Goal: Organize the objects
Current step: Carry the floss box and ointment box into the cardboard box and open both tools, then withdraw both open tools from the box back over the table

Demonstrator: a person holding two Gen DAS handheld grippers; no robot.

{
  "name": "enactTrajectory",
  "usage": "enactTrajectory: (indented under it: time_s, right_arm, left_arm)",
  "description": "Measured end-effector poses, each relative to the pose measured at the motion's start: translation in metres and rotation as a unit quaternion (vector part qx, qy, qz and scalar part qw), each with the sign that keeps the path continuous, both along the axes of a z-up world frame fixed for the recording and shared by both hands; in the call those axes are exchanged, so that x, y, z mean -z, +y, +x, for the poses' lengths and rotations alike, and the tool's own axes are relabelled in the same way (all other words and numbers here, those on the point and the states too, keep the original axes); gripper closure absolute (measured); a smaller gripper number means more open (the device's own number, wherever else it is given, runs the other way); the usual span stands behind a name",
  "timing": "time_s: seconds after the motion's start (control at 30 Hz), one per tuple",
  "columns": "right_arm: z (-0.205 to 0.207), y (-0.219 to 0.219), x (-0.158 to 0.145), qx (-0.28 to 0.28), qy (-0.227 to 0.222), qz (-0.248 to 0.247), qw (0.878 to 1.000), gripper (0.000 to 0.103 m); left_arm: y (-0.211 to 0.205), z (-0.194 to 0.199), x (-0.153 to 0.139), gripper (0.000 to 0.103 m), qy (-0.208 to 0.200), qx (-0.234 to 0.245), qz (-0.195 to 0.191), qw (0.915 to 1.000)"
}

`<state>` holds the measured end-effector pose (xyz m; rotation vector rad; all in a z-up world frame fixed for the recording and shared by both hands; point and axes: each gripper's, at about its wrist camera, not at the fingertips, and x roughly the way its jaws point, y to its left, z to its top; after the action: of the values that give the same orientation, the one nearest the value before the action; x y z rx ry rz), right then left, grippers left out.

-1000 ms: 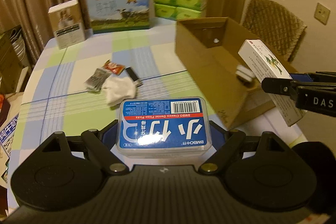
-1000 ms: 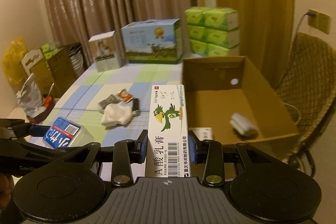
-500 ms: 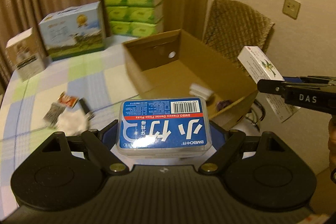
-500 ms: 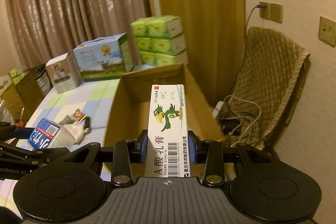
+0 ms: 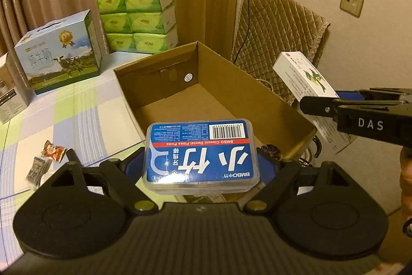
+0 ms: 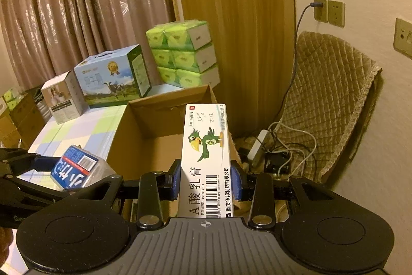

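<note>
My left gripper is shut on a clear blue-labelled dental floss pick box and holds it at the near end of an open cardboard box. My right gripper is shut on a long white ointment box with a green parrot, held over the cardboard box's right wall. The ointment box also shows in the left wrist view, to the right of the cardboard box. The floss box shows in the right wrist view.
Small packets lie on the checked tablecloth at left. A milk carton box, stacked green tissue packs and a small white box stand at the back. A quilt-covered chair and a power strip are on the right.
Both grippers, each with its box, have swung right from over the table toward the cardboard box. The packets and white cloth have slid to the left edge of the left wrist view.
</note>
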<state>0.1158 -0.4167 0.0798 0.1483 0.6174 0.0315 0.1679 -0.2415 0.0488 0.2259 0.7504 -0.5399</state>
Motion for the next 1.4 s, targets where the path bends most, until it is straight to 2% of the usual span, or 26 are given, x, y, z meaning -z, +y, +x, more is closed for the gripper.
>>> enactTrajectory:
  time_s: [0.37,0.47,0.9,1.1,1.13,1.17,1.2,1.27,1.4]
  right_arm:
    - [0.029,-0.014,0.009,0.009,0.010,0.008,1.000,0.068]
    - [0.032,-0.013,0.012,0.008,0.013,0.009,1.000,0.068]
    - [0.040,-0.001,0.022,-0.007,0.023,0.012,1.000,0.068]
    - [0.055,0.012,0.019,-0.020,0.001,0.005,1.000,0.067]
    - [0.057,0.014,0.019,-0.027,-0.008,0.007,1.000,0.063]
    - [0.060,0.015,0.020,-0.032,-0.012,0.010,0.999,0.038]
    - [0.061,0.015,0.021,-0.031,-0.012,0.011,0.999,0.021]
    - [0.057,0.015,0.019,-0.027,-0.023,0.013,0.999,0.021]
    - [0.043,0.013,0.021,-0.026,-0.014,0.021,0.999,0.021]
  left_arm:
    - [-0.020,0.034,0.018,0.019,0.003,0.007,0.005,1.0000]
    - [-0.022,0.042,0.025,0.014,0.009,0.006,0.008,0.9999]
    - [0.033,0.034,0.021,0.013,0.012,-0.053,-0.012,0.9985]
    - [0.046,0.029,0.019,0.013,0.013,-0.064,-0.020,0.9976]
    - [0.048,0.028,0.018,0.013,0.013,-0.066,-0.020,0.9975]
    - [0.050,0.027,0.019,0.013,0.013,-0.068,-0.021,0.9974]
    - [0.052,0.025,0.019,0.013,0.014,-0.070,-0.021,0.9972]
    - [0.058,0.021,0.020,0.012,0.015,-0.073,-0.024,0.9969]
    - [0.071,0.013,0.021,0.012,0.016,-0.085,-0.026,0.9959]
